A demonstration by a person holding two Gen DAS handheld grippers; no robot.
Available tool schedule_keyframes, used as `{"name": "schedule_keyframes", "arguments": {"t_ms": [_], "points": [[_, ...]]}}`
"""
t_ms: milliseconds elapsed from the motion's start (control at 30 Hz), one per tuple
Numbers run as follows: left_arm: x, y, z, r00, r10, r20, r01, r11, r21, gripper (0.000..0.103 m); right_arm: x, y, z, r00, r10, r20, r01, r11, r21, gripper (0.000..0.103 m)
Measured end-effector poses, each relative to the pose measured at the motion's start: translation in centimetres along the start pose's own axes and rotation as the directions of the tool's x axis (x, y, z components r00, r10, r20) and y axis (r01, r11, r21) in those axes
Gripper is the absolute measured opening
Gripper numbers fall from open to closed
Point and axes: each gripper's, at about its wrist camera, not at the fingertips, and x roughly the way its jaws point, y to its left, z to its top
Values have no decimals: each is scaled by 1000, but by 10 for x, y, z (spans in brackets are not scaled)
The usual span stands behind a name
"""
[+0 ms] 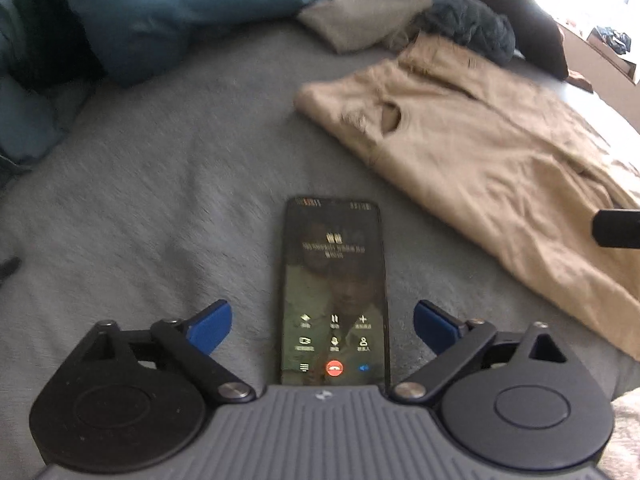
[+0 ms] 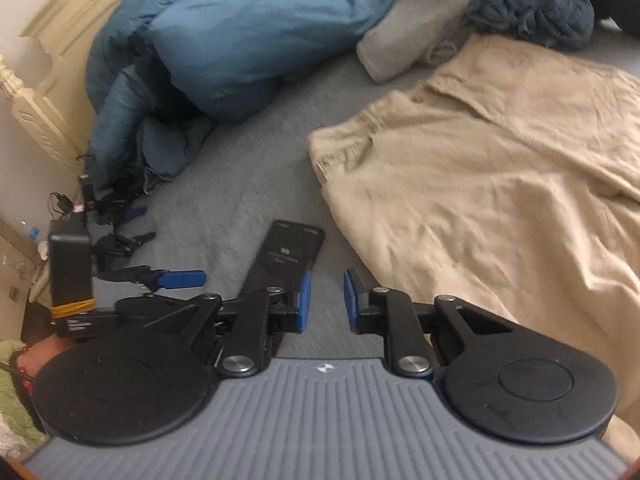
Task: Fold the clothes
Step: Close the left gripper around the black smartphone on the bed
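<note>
Tan trousers [image 2: 500,184] lie spread on the grey bed [image 1: 160,200], waistband toward the blue duvet [image 2: 240,32]; no fold started yet; my left gripper [image 1: 322,326] gapes wide around a phone [image 1: 334,292]; my right gripper [image 2: 325,302] stands narrow, empty; next I'd grasp the waistband.

So the tan garment [image 1: 480,152] [image 2: 500,184] is spread mostly flat on the grey bedding, filling the right side of both views. It's wrinkly, with a collar or waistband edge toward upper center and a small opening showing in the left wrist view.
</note>
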Motion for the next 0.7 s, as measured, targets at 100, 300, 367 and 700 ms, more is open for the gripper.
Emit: {"name": "schedule_keyframes", "arguments": {"t_ms": [100, 300, 367, 700], "points": [[14, -4, -3, 1000, -4, -19, 4, 1000, -1, 95, 7, -7, -4, 999, -26, -32, 27, 999, 22, 17], [32, -10, -5, 998, 32, -57, -29, 998, 55, 95, 14, -18, -10, 996, -58, -64, 62, 996, 62, 17], [38, -12, -4, 997, 51, -64, -46, 996, 73, 95, 16, -20, -12, 996, -60, -68, 65, 995, 74, 17], [49, -19, 0, 994, 78, -74, -70, 991, 110, 103, 19, -22, -16, 995, -64, -77, 72, 992, 107, 17]]}}
